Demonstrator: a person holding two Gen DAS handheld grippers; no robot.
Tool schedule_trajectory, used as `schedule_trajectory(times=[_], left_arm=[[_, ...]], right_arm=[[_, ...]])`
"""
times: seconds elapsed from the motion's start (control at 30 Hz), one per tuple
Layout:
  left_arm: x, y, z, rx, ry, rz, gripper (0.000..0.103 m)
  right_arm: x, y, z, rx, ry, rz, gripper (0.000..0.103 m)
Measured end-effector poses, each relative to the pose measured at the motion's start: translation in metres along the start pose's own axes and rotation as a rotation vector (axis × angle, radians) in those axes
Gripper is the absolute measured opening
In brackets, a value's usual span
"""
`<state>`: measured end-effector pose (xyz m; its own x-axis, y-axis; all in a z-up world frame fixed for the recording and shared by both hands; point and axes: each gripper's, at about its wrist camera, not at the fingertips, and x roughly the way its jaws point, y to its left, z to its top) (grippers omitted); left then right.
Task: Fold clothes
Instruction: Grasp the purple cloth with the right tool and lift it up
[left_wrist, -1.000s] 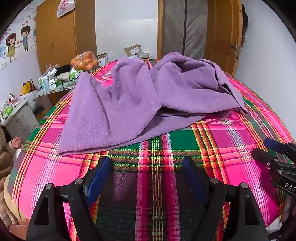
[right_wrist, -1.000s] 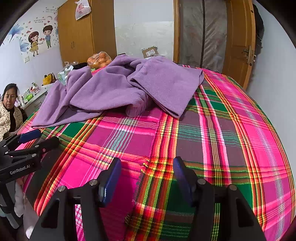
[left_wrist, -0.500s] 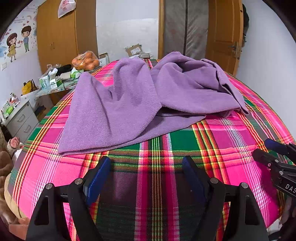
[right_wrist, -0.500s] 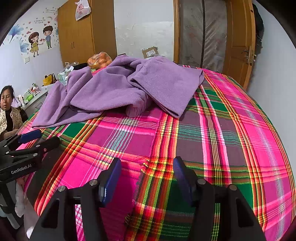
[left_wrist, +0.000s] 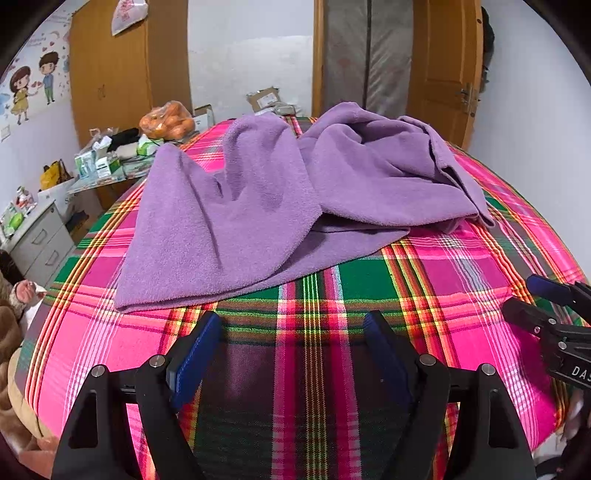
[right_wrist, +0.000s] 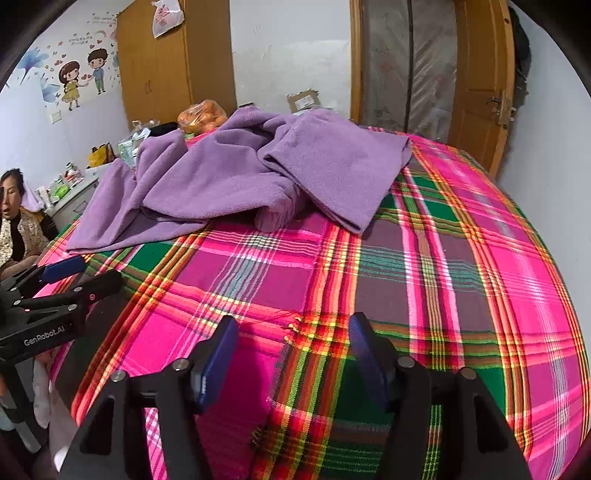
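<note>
Garment: purple fleece (left_wrist: 280, 192) rumpled on plaid bed (left_wrist: 424, 280), unfolded.
Left gripper (left_wrist: 291, 354): spread, empty.
Right gripper (right_wrist: 290, 354): jaws just widened, empty.
Progress: folding not begun.

Purple fleece garment (left_wrist: 280, 192) crumpled, unfolded, sprawled across far half of plaid bedspread (left_wrist: 461, 266).

White walls (left_wrist: 247, 66), wooden wardrobe (left_wrist: 110, 74), wooden door (right_wrist: 480, 92), cartoon wall sticker (right_wrist: 79, 83), grey drawer unit (left_wrist: 40, 240) left, possibly cluttered.
</note>
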<state>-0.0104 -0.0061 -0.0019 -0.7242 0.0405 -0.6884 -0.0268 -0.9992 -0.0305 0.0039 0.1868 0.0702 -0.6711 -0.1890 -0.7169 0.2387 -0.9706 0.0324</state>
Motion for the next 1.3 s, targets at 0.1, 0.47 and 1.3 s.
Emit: schedule_trajectory(times=[0.1,0.47,1.3], left_arm=[[0.001,0.01,0.004,-0.025,0.011,-0.017,0.074],[0.002,0.041,0.024,-0.053,-0.005,0.003,0.074],[-0.027,0.1,0.015,-0.196,-0.103,0.006,0.073]], right_arm=[[0.002,-0.001,0.008,0.008,0.036,0.029,0.065],[0.003,0.025,0.075,-0.121,-0.039,0.086,0.065],[0.109,0.166,0.165,-0.449,0.138,0.308,0.062]])
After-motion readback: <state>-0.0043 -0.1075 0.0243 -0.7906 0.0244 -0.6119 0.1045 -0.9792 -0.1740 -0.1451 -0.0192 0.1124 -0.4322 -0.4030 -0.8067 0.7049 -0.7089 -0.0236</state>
